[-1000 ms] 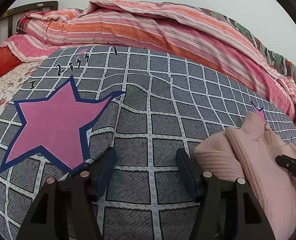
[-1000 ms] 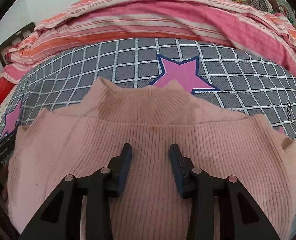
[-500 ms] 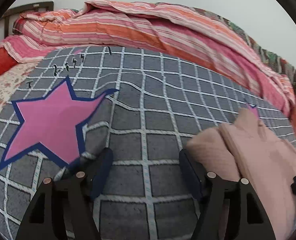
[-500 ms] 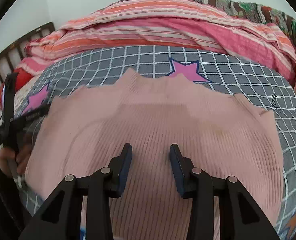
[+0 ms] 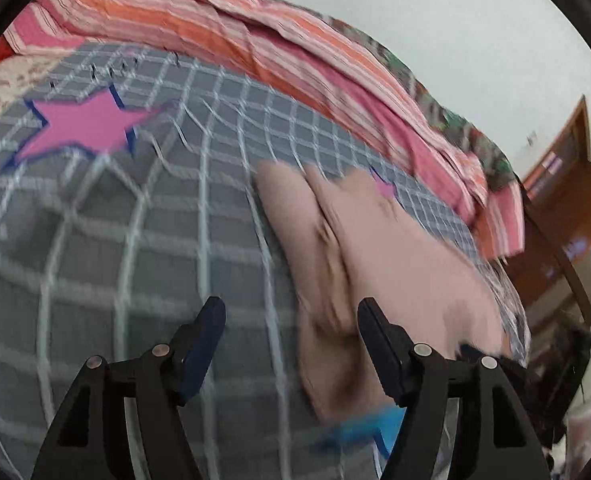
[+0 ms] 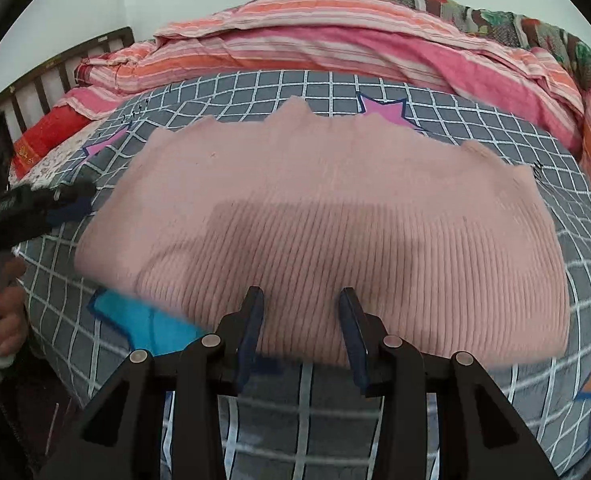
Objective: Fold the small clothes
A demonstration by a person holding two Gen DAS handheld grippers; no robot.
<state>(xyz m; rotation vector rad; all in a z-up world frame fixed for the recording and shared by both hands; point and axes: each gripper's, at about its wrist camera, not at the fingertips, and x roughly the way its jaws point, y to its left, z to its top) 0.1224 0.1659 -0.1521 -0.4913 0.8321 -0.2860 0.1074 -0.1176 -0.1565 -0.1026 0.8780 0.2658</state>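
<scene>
Bedding fills both views: a grey checked bedsheet (image 6: pixel 375 96) with white grid lines covers the bed and serves as the work surface. A pink ribbed sweater (image 6: pixel 335 216) lies flat across the middle of this sheet, its ribbed hem toward the right wrist camera and its scalloped far edge toward a rolled striped quilt (image 6: pixel 335 40) in pink and orange that runs behind the sweater. Beyond the sweater's far edge a pink star (image 6: pixel 383 110) is printed on the sheet; beside the sweater's near left corner a blue star (image 6: pixel 143 320) shows, partly overlapped by the knit. At the far left, behind the sweater, a dark wooden headboard (image 6: pixel 55 76) stands with a red pillow (image 6: pixel 51 132) below it.

The right gripper (image 6: pixel 301 320) hovers at the sweater's near hem, jaws parted with only knit visible beyond them and nothing pinched. The left gripper (image 6: pixel 67 200) reaches in beside the sweater's left edge, held by a hand (image 6: pixel 3 312) at the frame margin.

The left wrist view is smeared by motion. Its gripper (image 5: pixel 291 344) has just been spreading its jaws and stands apart; the sweater's (image 5: pixel 375 248) edge appears to lie ahead of the right finger, apparently untouched. A large pink star (image 5: pixel 83 124) sits well left of the sweater.
</scene>
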